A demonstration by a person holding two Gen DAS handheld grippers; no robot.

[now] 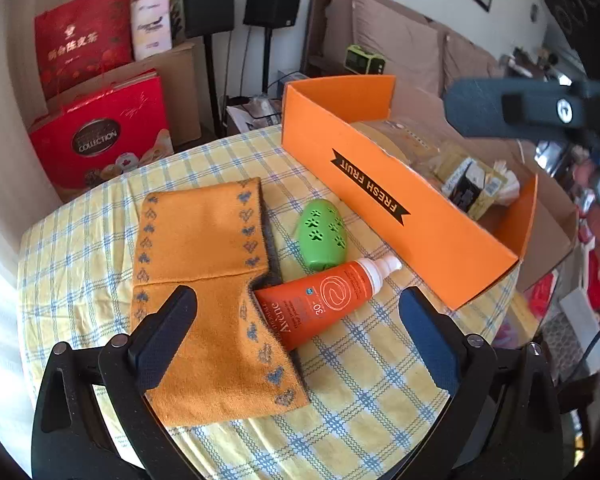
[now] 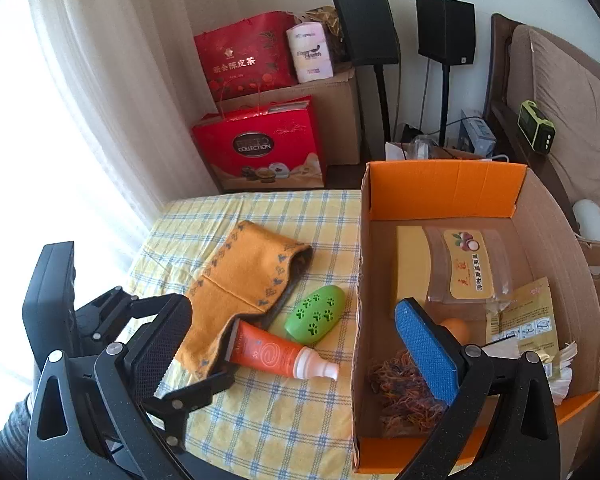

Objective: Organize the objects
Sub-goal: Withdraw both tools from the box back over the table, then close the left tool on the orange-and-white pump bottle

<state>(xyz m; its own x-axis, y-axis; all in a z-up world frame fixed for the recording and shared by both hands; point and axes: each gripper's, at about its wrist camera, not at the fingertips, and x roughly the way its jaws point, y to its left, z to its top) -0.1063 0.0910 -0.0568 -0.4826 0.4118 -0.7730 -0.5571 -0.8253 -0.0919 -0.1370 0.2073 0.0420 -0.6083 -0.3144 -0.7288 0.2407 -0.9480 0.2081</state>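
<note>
An orange knitted cloth (image 1: 204, 280) (image 2: 240, 284) lies on the checked tablecloth (image 1: 360, 392). Beside it lie an orange Avène tube (image 1: 324, 300) (image 2: 280, 356) and a green paw-print egg (image 1: 324, 236) (image 2: 314, 314). An orange "FRESH FRUIT" cardboard box (image 1: 400, 208) (image 2: 444, 188) stands at the right, holding packets, a tangle of thread (image 2: 404, 392) and a small orange ball (image 2: 458, 328). My left gripper (image 1: 296, 316) is open, just above the cloth and tube. My right gripper (image 2: 300, 344) is open and empty, hovering over the box's left wall; it also shows in the left view (image 1: 520, 108).
Red gift bags (image 2: 260, 152) and cardboard boxes stand on the floor behind the table. Two black speakers (image 2: 404, 28) on stands are by the wall. A sofa with brown cushions (image 1: 400, 40) and a green device (image 2: 536, 126) are at the right.
</note>
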